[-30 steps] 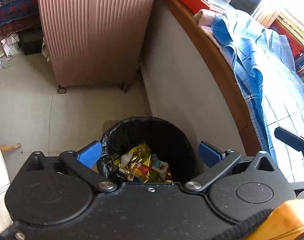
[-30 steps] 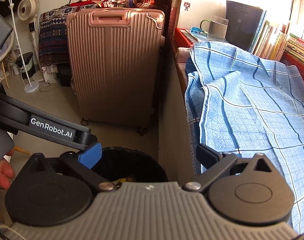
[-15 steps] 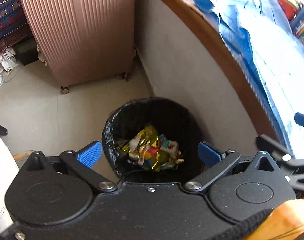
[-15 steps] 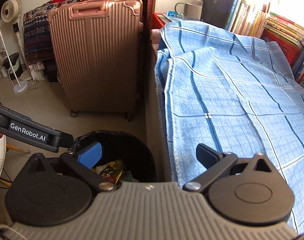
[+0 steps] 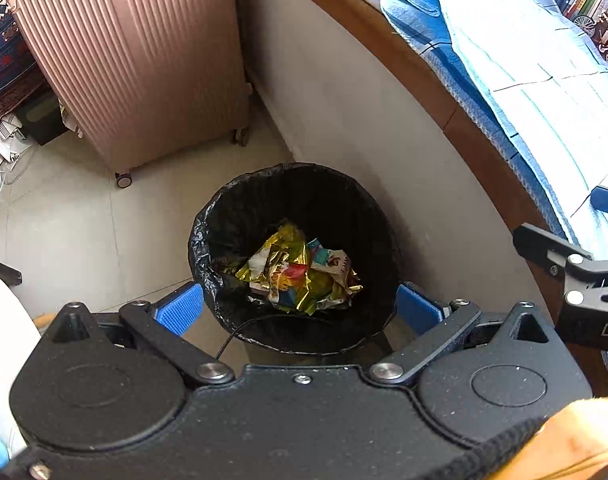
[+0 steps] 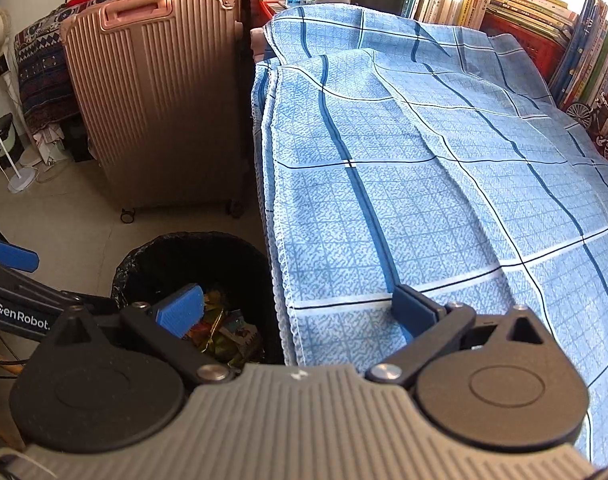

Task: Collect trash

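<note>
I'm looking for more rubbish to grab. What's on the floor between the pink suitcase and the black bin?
Nothing: bare floor tiles lie between the pink suitcase and the black bin in the left wrist view.

A pink suitcase [image 6: 156, 96] stands on the pale tiled floor [image 5: 64, 232] beside a blue checked cloth [image 6: 443, 184], books [image 6: 535, 12] behind.

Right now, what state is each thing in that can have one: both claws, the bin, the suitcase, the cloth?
Left claw: open, empty, above the bin.
Right claw: open, empty, over the cloth's edge.
Trash bin: lidless, black liner, partly filled.
Wrappers: crumpled, inside the bin.
Suitcase: closed, upright, handle retracted.
Blue checked cloth: spread out, wrinkled.
</note>
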Demonstrator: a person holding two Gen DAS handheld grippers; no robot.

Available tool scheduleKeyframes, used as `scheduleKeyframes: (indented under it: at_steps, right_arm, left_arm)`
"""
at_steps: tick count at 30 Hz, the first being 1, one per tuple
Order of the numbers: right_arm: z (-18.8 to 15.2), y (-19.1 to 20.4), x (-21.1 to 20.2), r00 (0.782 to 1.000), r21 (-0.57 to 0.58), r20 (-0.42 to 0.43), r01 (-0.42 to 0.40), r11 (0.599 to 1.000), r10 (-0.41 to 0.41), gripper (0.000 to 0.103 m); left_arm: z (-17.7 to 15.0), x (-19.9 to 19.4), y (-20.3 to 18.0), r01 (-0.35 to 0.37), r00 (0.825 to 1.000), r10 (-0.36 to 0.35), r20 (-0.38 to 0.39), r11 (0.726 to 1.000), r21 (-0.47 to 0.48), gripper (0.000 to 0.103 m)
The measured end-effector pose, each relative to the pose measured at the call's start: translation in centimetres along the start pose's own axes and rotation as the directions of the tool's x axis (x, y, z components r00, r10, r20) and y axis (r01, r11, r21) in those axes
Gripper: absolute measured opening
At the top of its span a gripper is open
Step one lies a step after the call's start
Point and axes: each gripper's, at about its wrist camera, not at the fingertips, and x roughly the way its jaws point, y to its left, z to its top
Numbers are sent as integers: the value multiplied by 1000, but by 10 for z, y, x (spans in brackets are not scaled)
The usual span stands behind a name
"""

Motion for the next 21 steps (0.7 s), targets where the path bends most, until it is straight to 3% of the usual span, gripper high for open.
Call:
scheduleKeyframes:
  at_steps: [21]
  right_arm:
    - [-1,0,-1,1000,-7,4,-9,1000,9,103]
  left_arm:
    - [11,1,-11,-17,1000,17,12,999,27,103]
